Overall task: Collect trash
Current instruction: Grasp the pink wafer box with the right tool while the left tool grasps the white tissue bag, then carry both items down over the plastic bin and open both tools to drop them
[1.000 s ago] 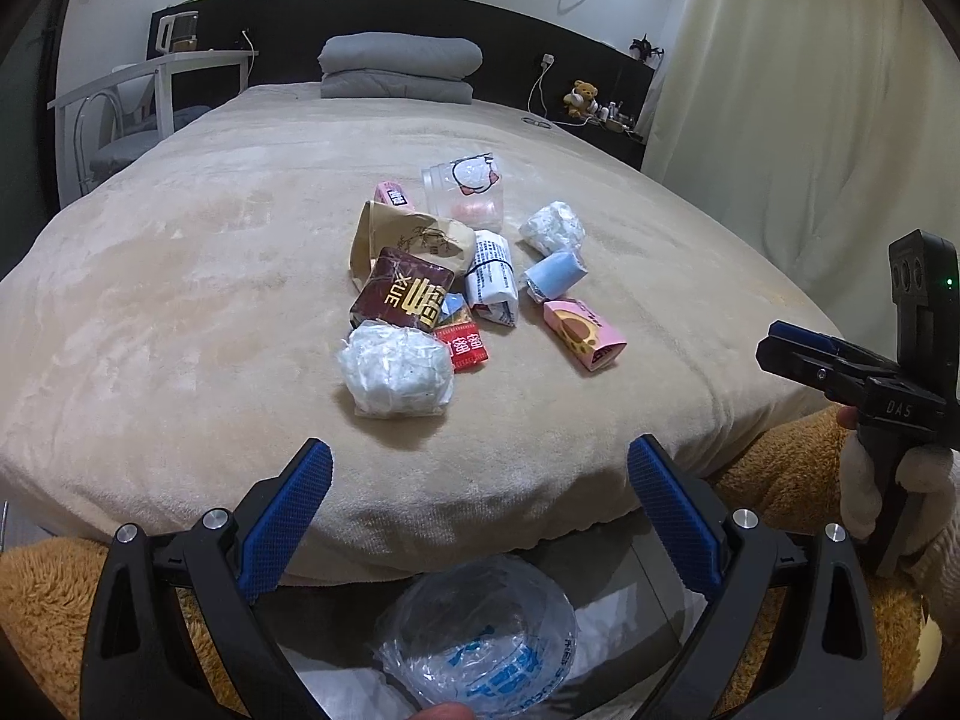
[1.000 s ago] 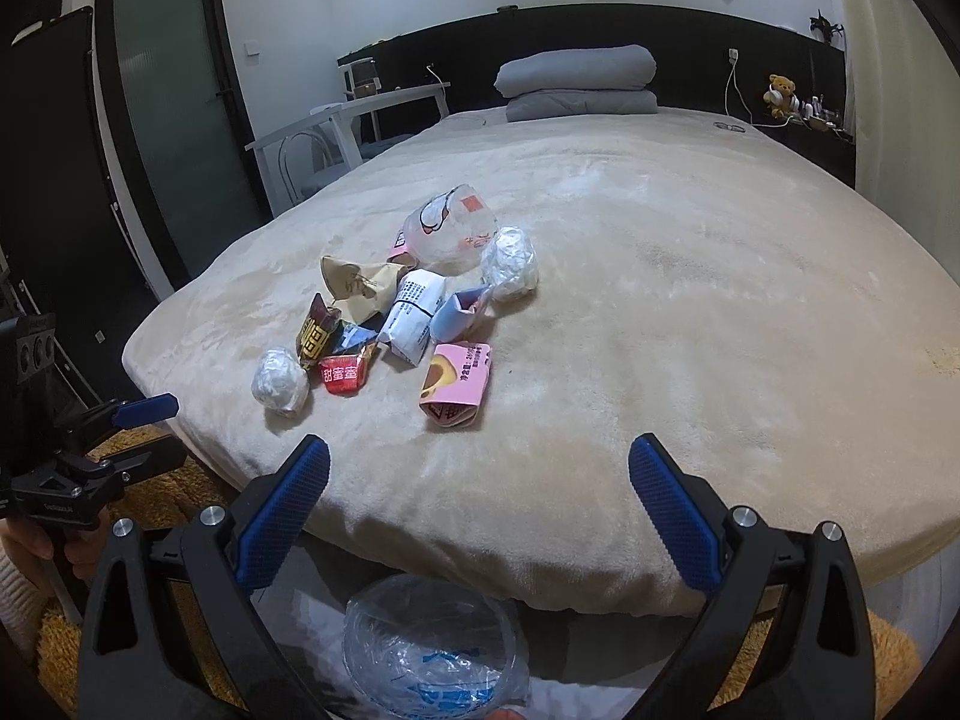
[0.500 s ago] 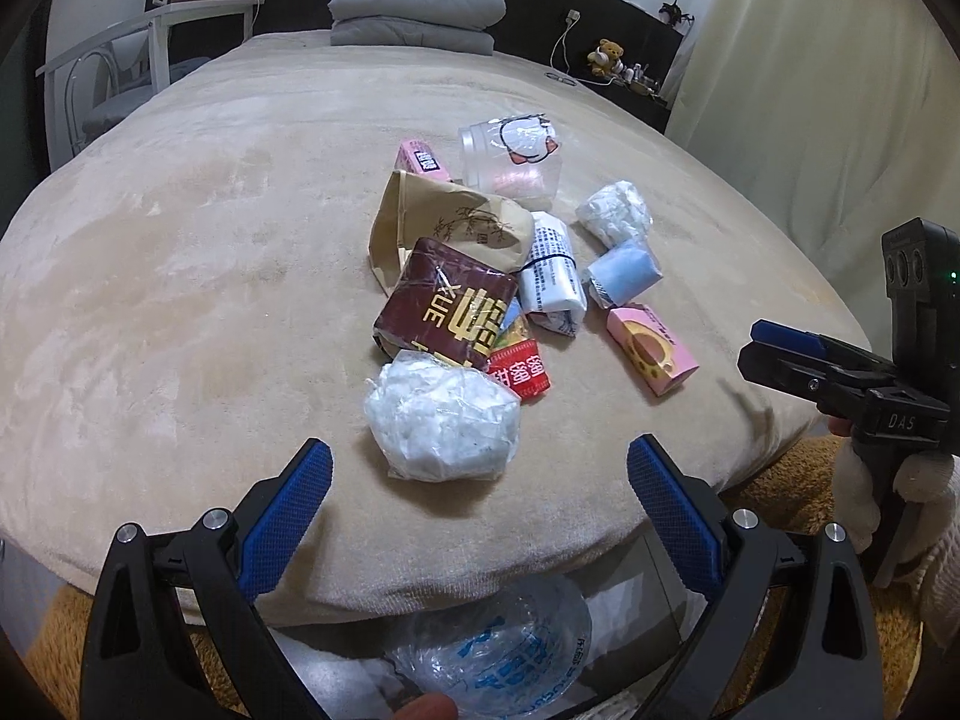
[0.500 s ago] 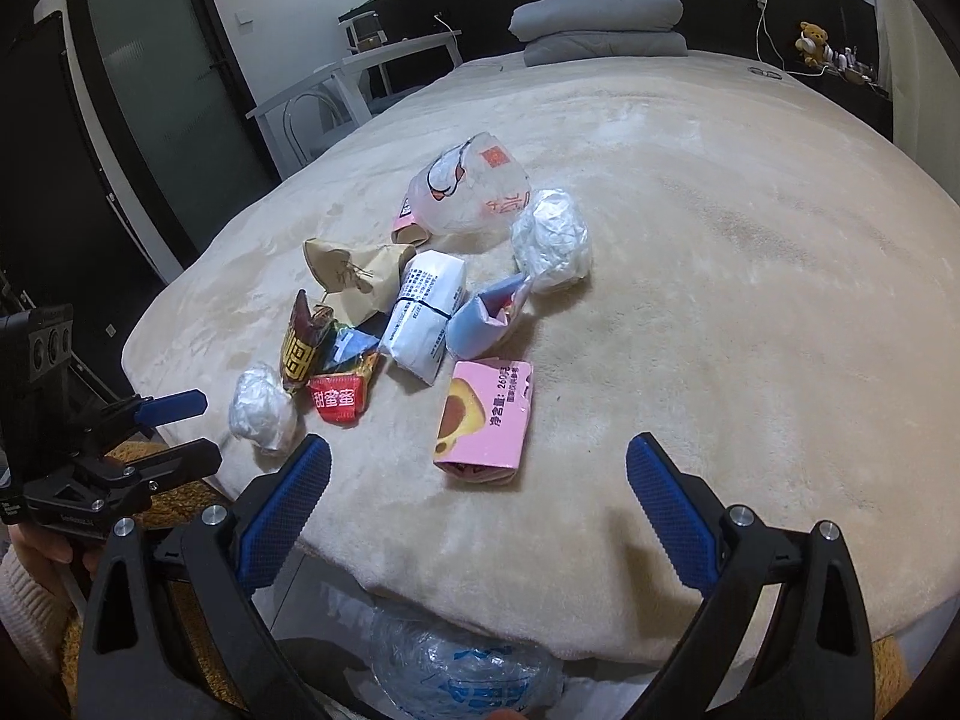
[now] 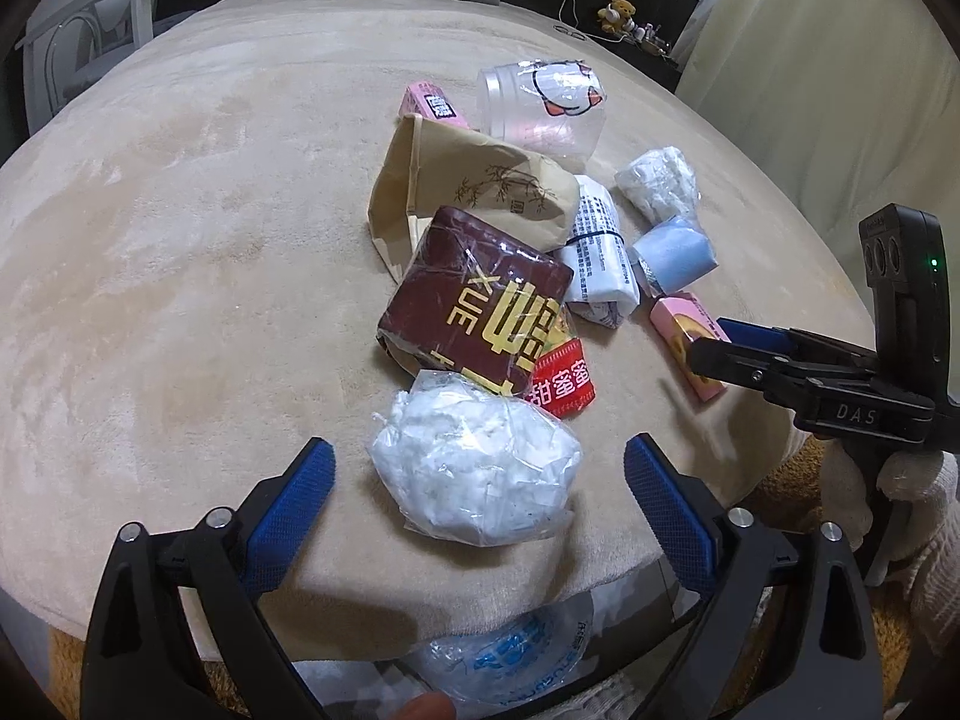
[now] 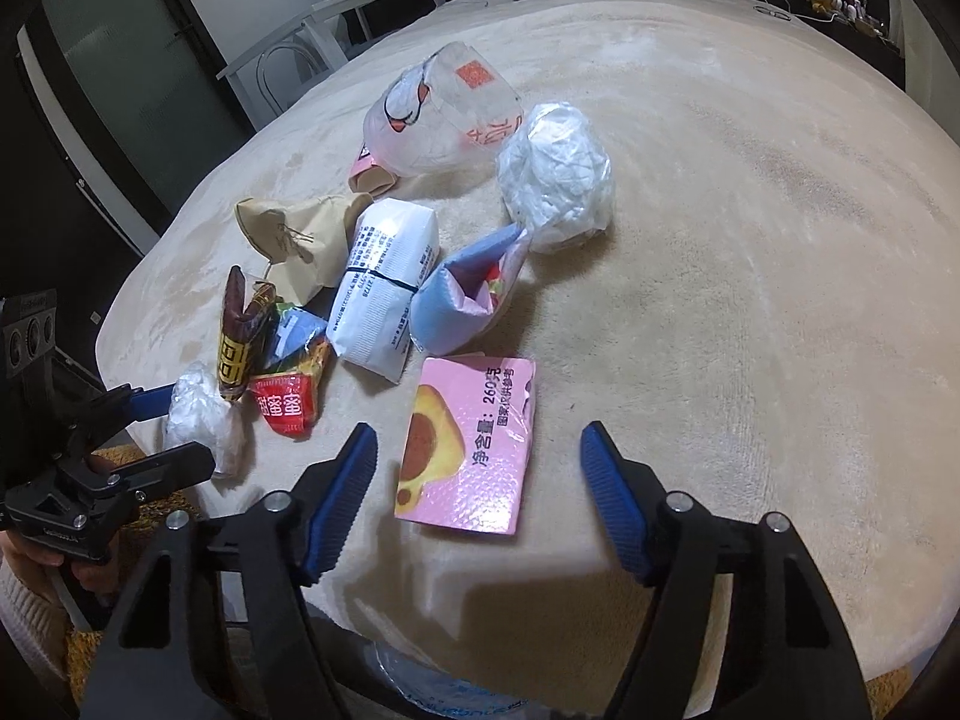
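Observation:
Trash lies in a heap on a beige bed (image 5: pixel 180 240). My left gripper (image 5: pixel 479 463) straddles a crumpled white plastic bundle (image 5: pixel 474 498) at the heap's near end. Its jaws are closing, and the blue pads stand clear of the bundle on both sides. In the right wrist view my right gripper (image 6: pixel 477 439) straddles a pink snack box (image 6: pixel 474 444). Its jaws are closing too, with gaps left on each side of the box. Each gripper shows in the other's view: the right gripper (image 5: pixel 714 341) by the pink box (image 5: pixel 684 330), the left gripper (image 6: pixel 189 429) around the bundle (image 6: pixel 201 414).
Further into the heap lie a brown wrapper (image 5: pixel 480 306), red wrapper (image 5: pixel 561 387), kraft paper bag (image 5: pixel 474 186), white packet (image 5: pixel 600 258), blue packet (image 5: pixel 675 255), clear cup (image 5: pixel 540 108) and a second white bundle (image 5: pixel 657 180). A clear plastic bag (image 5: pixel 504 660) hangs below the bed edge.
Both grippers have come forward and down onto the near end of the heap. Both pairs of jaws have narrowed, the right pair more.

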Motion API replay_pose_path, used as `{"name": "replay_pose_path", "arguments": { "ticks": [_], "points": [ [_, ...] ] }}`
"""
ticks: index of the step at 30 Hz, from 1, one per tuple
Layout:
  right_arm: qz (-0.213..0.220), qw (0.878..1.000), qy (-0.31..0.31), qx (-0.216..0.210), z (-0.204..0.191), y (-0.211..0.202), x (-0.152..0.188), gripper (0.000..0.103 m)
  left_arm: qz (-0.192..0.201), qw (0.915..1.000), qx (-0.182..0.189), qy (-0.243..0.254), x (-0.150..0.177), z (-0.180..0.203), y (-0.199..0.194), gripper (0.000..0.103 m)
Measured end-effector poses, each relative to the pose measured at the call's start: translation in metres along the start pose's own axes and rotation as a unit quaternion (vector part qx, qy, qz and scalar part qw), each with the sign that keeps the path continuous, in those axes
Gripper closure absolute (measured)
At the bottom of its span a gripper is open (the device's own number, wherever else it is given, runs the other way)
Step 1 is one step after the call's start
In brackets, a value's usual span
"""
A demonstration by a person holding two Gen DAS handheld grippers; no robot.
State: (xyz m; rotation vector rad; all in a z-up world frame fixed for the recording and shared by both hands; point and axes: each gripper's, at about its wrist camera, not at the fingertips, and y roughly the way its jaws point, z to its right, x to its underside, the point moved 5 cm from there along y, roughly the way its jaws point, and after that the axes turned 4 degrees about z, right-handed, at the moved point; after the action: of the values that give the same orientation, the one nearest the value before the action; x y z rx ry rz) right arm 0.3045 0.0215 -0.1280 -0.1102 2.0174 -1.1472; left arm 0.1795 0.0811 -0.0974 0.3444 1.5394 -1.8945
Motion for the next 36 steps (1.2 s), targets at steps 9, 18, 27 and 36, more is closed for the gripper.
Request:
{"name": "replay_pose_path", "arguments": {
  "ticks": [9, 18, 27, 36],
  "points": [
    [0.0, 1.0, -0.014, 0.0, -0.004, 0.004, 0.002, 0.061, 0.005, 0.9998, -0.02, 0.007, 0.004, -0.002, 0.004, 0.048],
    [0.02, 0.999, -0.028, -0.007, -0.014, -0.017, 0.013, 0.061, 0.023, 0.9996, -0.013, 0.011, 0.01, 0.006, -0.01, 0.049],
    [0.049, 0.999, -0.018, -0.003, -0.017, -0.052, 0.023, 0.061, 0.047, 0.9988, 0.001, 0.014, 0.018, 0.019, -0.031, 0.049],
    [0.071, 0.997, 0.0, -0.01, -0.029, -0.093, 0.052, 0.061, 0.07, 0.9973, 0.02, 0.009, 0.039, 0.043, -0.065, 0.049]
  ]
}}
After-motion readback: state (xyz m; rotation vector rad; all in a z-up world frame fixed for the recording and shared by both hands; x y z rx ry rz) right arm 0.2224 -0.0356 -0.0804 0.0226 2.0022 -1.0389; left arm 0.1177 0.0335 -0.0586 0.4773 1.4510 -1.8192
